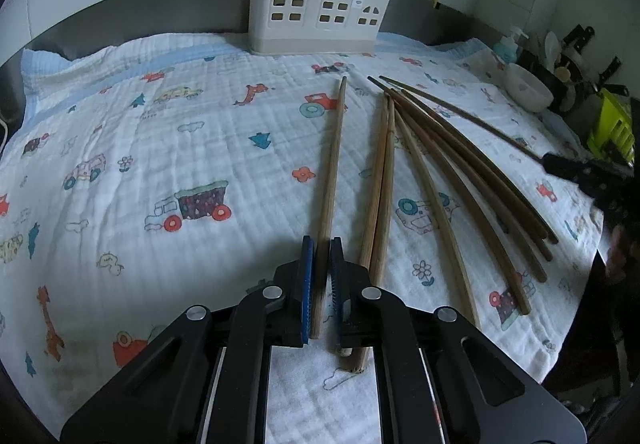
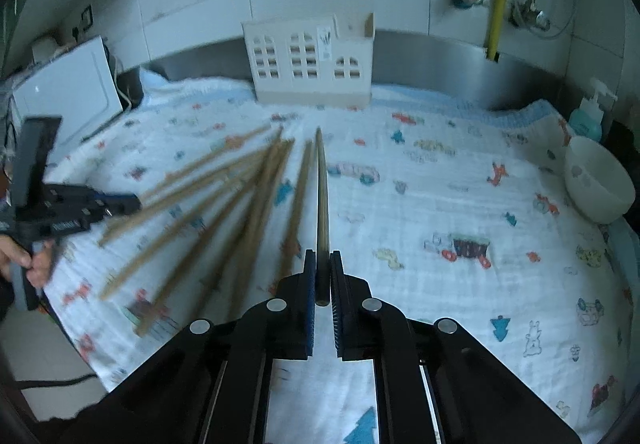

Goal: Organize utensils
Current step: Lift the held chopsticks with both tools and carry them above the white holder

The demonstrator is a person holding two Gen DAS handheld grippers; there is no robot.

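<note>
Left wrist view: a printed muslin cloth is spread over the worktop, and a white house-shaped utensil holder is stood at its back edge with nothing seen in it. Loose wooden chopsticks are fanned over the cloth's right half, well apart from the holder. One pale chopstick is pinched by the left gripper; a darker chopstick is pinched by the right gripper. None is judged stowed yet; all remain to be sorted.
</note>
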